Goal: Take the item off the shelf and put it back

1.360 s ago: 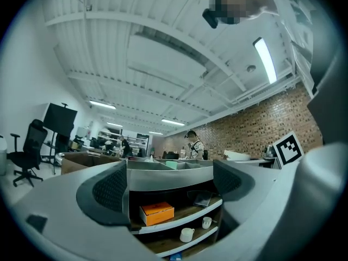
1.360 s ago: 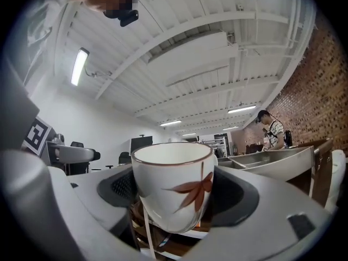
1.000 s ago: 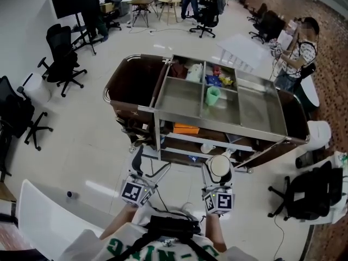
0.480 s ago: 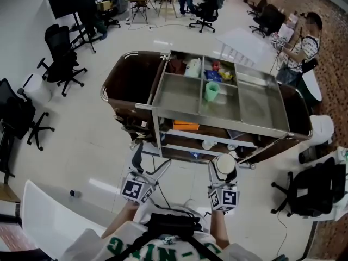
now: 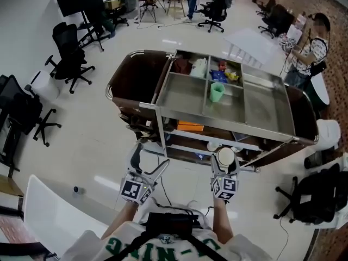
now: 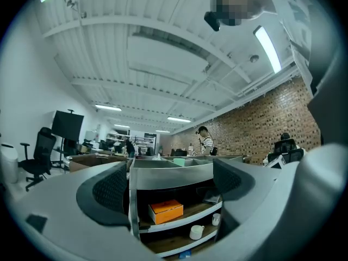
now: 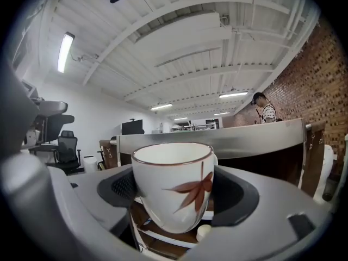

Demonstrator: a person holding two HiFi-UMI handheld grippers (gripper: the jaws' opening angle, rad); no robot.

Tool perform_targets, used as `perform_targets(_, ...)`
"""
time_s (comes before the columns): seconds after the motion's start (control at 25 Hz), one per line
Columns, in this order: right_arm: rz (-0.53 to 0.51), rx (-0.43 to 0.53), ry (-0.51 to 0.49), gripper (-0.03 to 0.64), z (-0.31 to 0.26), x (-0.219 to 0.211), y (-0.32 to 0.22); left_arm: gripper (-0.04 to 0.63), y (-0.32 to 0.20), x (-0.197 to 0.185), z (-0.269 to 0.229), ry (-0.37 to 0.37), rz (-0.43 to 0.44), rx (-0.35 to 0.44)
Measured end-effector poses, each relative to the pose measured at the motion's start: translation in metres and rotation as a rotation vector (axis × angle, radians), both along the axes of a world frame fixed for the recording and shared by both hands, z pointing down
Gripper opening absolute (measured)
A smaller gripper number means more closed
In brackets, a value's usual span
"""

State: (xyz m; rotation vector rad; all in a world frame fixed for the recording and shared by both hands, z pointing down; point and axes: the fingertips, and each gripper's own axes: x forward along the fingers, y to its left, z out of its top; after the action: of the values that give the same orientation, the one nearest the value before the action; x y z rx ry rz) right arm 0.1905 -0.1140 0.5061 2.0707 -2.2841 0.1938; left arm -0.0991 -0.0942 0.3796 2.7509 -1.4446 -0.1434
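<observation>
1. The right gripper has its fingers closed on either side of a white ceramic cup with a red-brown leaf motif. The cup is upright and off the shelf, carried in the air.

2. In the head view, the held cup now sits a little nearer the front edge of the steel-topped brown service cart than it did half a second ago. It overlaps the cart's lower wooden shelf at 12 o'clock from the person. The head view has also shifted, so part of this change may be the person's own movement.

3. The left gripper hangs at 9 o'clock of the right one. Its fingers are spread wide with nothing between them, as they were a second ago. Through the gap, the left gripper view shows an orange rectangular box on the middle shelf and a small white cup on the lower shelf.

4. Judgement: the taking-off half looks done and the putting-back half seems to be starting. The cup needs to go level into the lower shelf opening, at about 11 o'clock from where it is held now.

5. Risk: the cup's rim could clip the shelf above, or the cup could knock the white cups already standing there.
</observation>
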Motion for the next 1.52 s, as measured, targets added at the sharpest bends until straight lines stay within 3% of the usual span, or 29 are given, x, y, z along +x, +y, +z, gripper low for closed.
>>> perform_targets(0.52, -0.063, -0.122, 0.018, 0.407, 0.085, 0.017, -0.072, 0.471, 0.009, -0.001, -0.019, -0.039, -0.076, 0.022)
perform_targets(0.76, -0.078, -0.184, 0.013, 0.407, 0.128, 0.026, -0.114, 0.471, 0.022, 0.006, -0.011, -0.052, -0.088, -0.021)
perform_targets(1.0, -0.091, -0.163, 0.010, 0.407, 0.141, 0.034, -0.154, 0.471, 0.030, 0.011, 0.007, -0.119, -0.071, -0.086)
perform_targets(1.16, -0.099, -0.172, -0.009, 0.407, 0.159, 0.043, -0.181, 0.471, 0.028, 0.007, 0.022, -0.101, -0.095, -0.132)
perform_targets(1.4, -0.082, -0.144, 0.006, 0.405, 0.170, 0.054, -0.204, 0.471, 0.037, -0.020, 0.062, -0.155, -0.145, -0.170)
perform_targets(1.52, -0.076, -0.164, 0.036, 0.407, 0.180, 0.055, -0.214, 0.471, 0.037, -0.013, 0.061, -0.126, -0.143, -0.206)
